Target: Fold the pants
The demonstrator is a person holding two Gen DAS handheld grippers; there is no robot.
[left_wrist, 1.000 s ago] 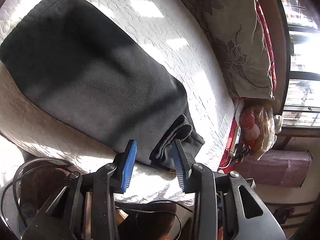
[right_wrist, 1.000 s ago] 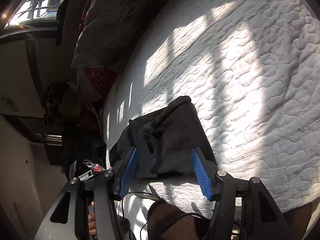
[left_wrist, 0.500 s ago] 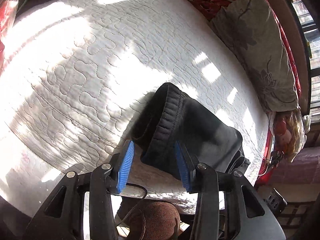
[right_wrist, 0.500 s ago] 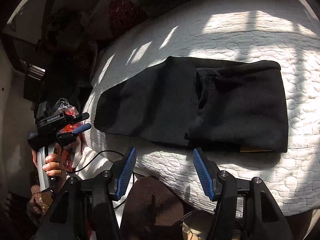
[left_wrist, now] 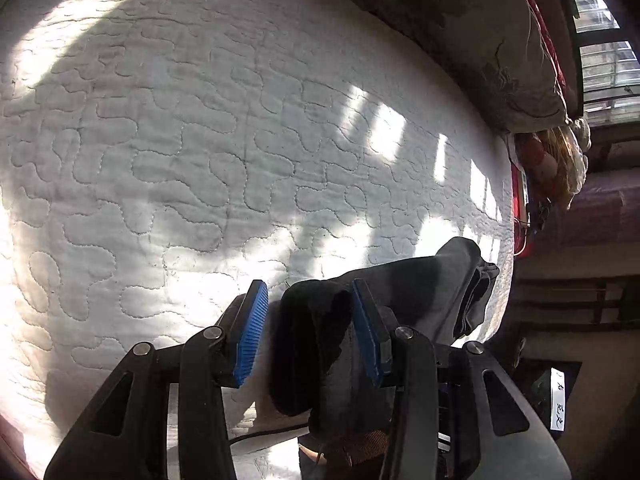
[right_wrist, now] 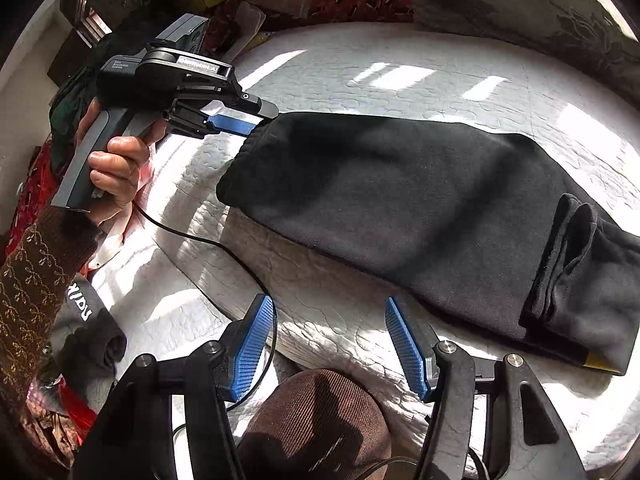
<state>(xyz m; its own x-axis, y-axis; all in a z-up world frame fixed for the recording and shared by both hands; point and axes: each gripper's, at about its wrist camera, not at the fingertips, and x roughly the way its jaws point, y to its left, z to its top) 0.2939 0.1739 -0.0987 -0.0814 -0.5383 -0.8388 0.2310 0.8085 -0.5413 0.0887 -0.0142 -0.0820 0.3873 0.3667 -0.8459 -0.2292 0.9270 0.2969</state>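
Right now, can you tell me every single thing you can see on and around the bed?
Black fleece pants: one, black, lying folded across the mattress.
White quilted mattress cover: one, white, under the pants.
Grey floral pillow: one, grey-brown, at the bed's far edge.
Thin black cable: one, black, trailing over the near bed edge.
Left gripper: one, black with blue pads, at the pants' elastic end, open around it.
Right gripper: one, black with blue pads, open, empty, above the near bed edge.
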